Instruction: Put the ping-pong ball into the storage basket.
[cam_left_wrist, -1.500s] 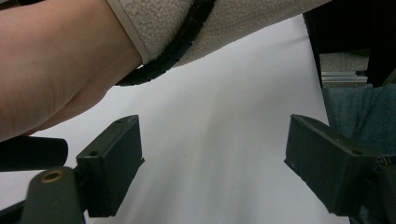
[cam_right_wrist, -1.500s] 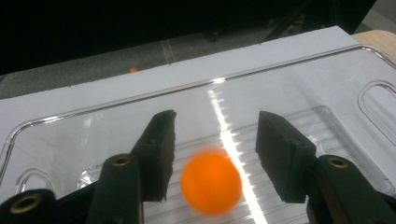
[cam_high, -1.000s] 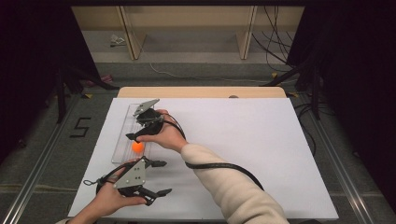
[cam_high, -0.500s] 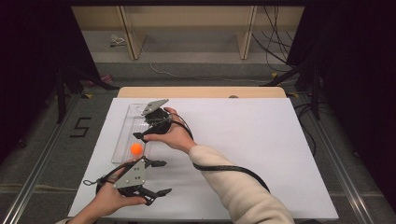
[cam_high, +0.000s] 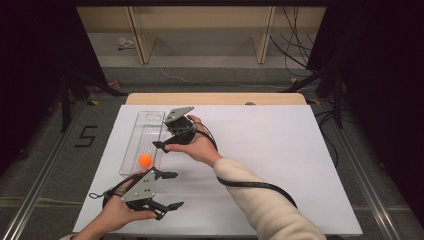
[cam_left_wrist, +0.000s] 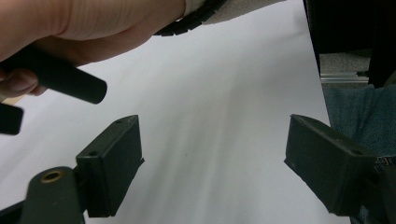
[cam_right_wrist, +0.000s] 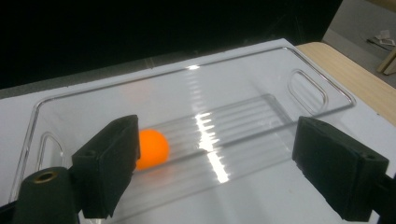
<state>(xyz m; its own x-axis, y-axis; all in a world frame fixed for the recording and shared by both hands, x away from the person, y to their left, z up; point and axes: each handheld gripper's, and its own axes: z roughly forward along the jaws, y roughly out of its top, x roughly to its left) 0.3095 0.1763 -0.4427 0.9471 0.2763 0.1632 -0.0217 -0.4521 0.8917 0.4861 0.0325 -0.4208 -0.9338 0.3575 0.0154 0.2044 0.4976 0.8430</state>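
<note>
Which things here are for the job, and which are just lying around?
For the job: orange ball, clear tray holding it, right gripper open beside the tray, left gripper open.

Just lying around: wooden shelf legs, cables on the floor.

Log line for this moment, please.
ball: in clear tray | right gripper: open, empty, jaws just opened | left gripper: open, empty

Right gripper (cam_high: 159, 146) sits mid-frame, jaws just opened wide; left gripper (cam_high: 172, 190) at bottom left, also gaping.
</note>
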